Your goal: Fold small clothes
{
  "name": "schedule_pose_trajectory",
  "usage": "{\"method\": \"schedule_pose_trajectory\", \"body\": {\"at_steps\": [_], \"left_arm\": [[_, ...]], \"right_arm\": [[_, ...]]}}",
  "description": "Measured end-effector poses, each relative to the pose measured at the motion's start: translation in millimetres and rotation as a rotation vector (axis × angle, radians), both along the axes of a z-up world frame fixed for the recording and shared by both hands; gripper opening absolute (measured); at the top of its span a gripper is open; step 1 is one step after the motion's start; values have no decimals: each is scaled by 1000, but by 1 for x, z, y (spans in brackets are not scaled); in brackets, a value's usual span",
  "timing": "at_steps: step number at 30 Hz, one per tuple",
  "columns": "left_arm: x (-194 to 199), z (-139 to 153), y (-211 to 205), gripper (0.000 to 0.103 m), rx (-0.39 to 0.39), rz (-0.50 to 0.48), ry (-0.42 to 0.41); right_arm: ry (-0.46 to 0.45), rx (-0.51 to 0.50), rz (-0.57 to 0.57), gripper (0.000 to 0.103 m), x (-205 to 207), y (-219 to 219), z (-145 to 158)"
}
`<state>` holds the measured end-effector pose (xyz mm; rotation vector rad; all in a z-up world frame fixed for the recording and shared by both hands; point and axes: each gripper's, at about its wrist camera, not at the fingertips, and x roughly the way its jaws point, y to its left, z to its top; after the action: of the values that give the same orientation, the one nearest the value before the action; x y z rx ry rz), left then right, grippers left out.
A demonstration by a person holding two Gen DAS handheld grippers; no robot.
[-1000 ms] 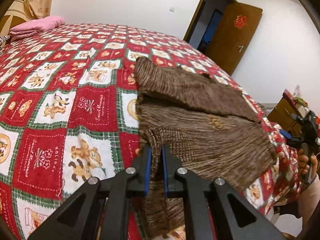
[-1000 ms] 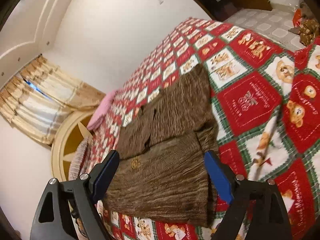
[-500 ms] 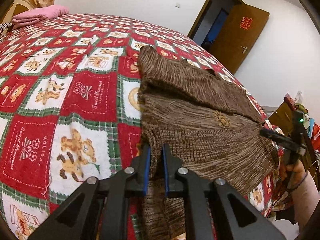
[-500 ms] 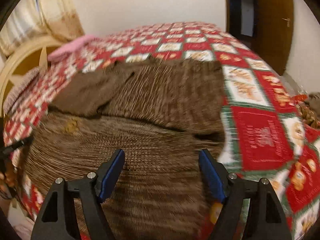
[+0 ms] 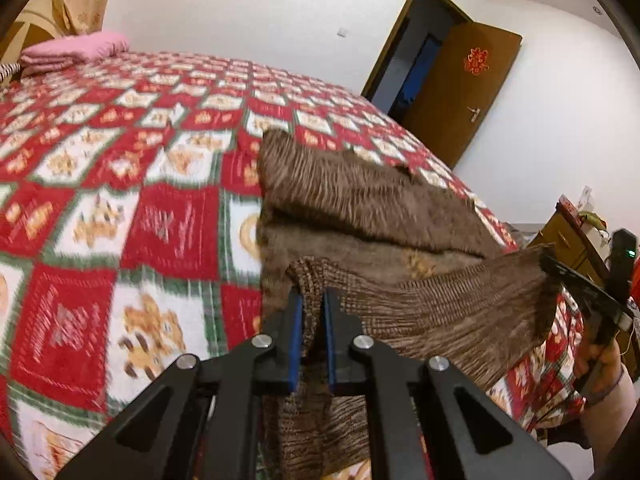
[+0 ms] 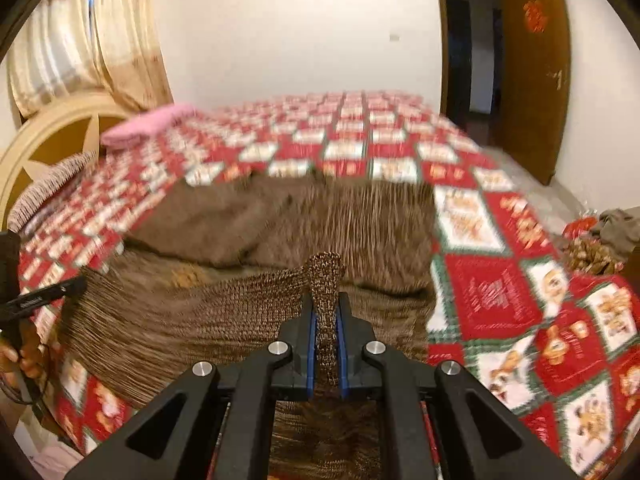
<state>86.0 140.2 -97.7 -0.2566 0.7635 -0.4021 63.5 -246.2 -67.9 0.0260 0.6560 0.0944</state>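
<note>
A brown knitted sweater (image 5: 368,200) lies on the red and white patterned bedspread (image 5: 132,184), with its sleeves folded over the body. My left gripper (image 5: 311,300) is shut on the sweater's near hem corner. My right gripper (image 6: 325,312) is shut on the other hem corner (image 6: 325,276). The hem edge is lifted and stretched between the two grippers. In the left wrist view the right gripper (image 5: 560,276) shows at the far right, holding the cloth. In the right wrist view the sweater (image 6: 280,224) spreads ahead, and the left gripper (image 6: 60,290) shows at the left edge.
A pink pillow (image 5: 76,50) lies at the head of the bed by a cream headboard (image 6: 52,144). A brown door (image 5: 456,92) stands open past the bed's far side. A wooden cabinet (image 5: 568,232) and clutter (image 6: 592,248) stand beside the bed.
My right gripper has closed on the right hem corner; it was open half a second ago. Both grippers have raised the hem off the bed.
</note>
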Motion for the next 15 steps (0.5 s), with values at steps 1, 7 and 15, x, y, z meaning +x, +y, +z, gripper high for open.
{"method": "schedule_pose_trajectory", "body": {"at_steps": [1, 7, 15], "left_arm": [[1, 7, 0, 10, 0, 3, -15], [24, 47, -3, 9, 29, 47, -103], [58, 40, -7, 9, 27, 92, -56]], "right_arm": [[-23, 0, -10, 8, -1, 0, 8], [-151, -38, -81, 8, -2, 1, 48], [-133, -78, -139, 8, 18, 1, 39]]}}
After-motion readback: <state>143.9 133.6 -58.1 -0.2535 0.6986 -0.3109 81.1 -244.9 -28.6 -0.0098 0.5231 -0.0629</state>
